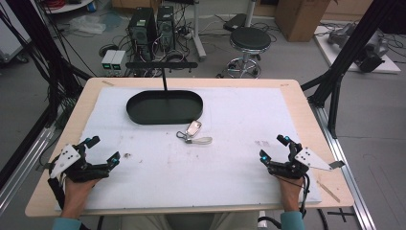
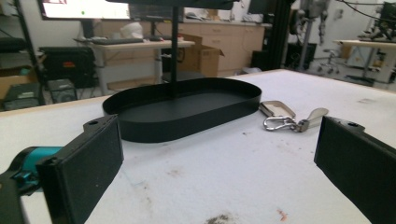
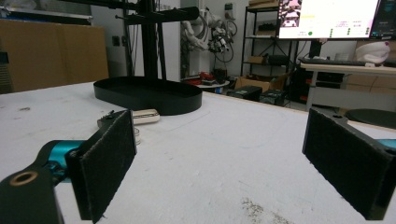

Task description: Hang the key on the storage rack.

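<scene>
A black oval tray [image 1: 164, 107] with an upright post and crossbar stands at the back middle of the white mat. In front of it lies a key fob [image 1: 193, 128] with a metal clip and a strap. My left gripper [image 1: 102, 149] rests open at the near left of the mat, nothing between its jaws. My right gripper [image 1: 274, 147] rests open at the near right, also holding nothing. The left gripper view has the tray [image 2: 187, 109] and the key fob's clip [image 2: 280, 122] ahead of its open gripper [image 2: 219, 163]. In the right gripper view the tray [image 3: 149, 95] and fob [image 3: 144, 116] lie beyond the open gripper [image 3: 219, 163].
The white mat [image 1: 201, 148] covers most of the wooden table [image 1: 306, 115]. A small dark smudge [image 1: 127, 155] marks the mat near my left gripper. Beyond the table stand a stool [image 1: 249, 43], computer towers [image 1: 153, 26] and black frame posts at both sides.
</scene>
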### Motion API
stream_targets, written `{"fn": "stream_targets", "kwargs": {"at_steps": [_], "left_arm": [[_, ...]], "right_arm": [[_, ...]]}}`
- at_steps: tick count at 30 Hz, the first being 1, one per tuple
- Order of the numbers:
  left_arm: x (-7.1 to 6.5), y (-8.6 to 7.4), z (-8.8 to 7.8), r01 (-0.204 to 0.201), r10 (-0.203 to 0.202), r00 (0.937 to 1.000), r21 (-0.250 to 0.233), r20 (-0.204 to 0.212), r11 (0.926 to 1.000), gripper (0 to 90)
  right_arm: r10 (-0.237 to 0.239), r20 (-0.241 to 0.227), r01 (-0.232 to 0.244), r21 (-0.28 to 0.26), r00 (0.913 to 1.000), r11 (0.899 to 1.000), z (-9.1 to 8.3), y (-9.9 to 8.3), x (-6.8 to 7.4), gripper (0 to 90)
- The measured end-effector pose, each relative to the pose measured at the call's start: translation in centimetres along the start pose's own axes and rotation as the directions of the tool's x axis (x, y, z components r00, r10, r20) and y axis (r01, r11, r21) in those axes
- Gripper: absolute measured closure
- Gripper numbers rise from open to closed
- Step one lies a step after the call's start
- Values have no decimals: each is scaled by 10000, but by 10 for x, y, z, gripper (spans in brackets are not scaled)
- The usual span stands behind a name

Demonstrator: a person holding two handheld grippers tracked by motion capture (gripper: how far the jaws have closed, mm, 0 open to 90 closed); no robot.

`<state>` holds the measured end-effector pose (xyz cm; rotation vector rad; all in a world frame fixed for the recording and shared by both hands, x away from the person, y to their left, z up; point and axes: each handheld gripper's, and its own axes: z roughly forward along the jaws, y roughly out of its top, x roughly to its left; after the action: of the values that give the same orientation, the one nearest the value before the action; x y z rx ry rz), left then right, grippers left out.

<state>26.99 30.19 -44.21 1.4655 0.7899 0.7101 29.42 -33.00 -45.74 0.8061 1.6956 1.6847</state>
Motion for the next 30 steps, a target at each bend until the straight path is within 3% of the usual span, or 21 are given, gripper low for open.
{"fn": "stream_targets", "kwargs": {"at_steps": [6,10,15,20,24,25,26,27,29,30], "left_arm": [[2,29,16,-68,-22,9971,1177,758,9930,18],[0,47,30,-472,279,9906,1433,1340,9885,18],[-8,69,54,-1198,837,9806,2036,1773,9717,18],[-17,86,80,-1773,1180,9642,2466,2373,9528,17],[-24,93,96,-2102,1207,9434,2757,3089,9380,17],[-26,95,101,-2214,1209,9344,2807,3351,9339,17],[-28,96,106,-2382,1180,9195,2927,3749,9260,18],[-30,97,109,-2416,1118,9131,2994,3922,9230,17],[-35,100,117,-2839,1322,8913,3064,4338,9086,18],[-37,102,121,-2953,1340,8839,3125,4480,9029,18]], "right_arm": [[28,-2,-28,7,10000,10000,0,0,0,92],[71,3,-71,3,10000,10000,-1,0,0,92],[100,5,-100,-27,9999,9999,-1,0,0,92],[103,-12,-103,-32,9999,9999,-1,0,0,92],[95,-20,-95,-36,10000,9999,-1,0,0,92],[95,-20,-95,-36,10000,9999,-1,0,0,92],[97,-21,-97,-34,10000,9999,-1,0,0,92],[98,-21,-98,-40,9999,9999,-1,0,0,92],[97,-11,-97,-54,10000,9999,-1,0,0,92],[97,-11,-97,-54,10000,9999,-1,0,0,92]]}}
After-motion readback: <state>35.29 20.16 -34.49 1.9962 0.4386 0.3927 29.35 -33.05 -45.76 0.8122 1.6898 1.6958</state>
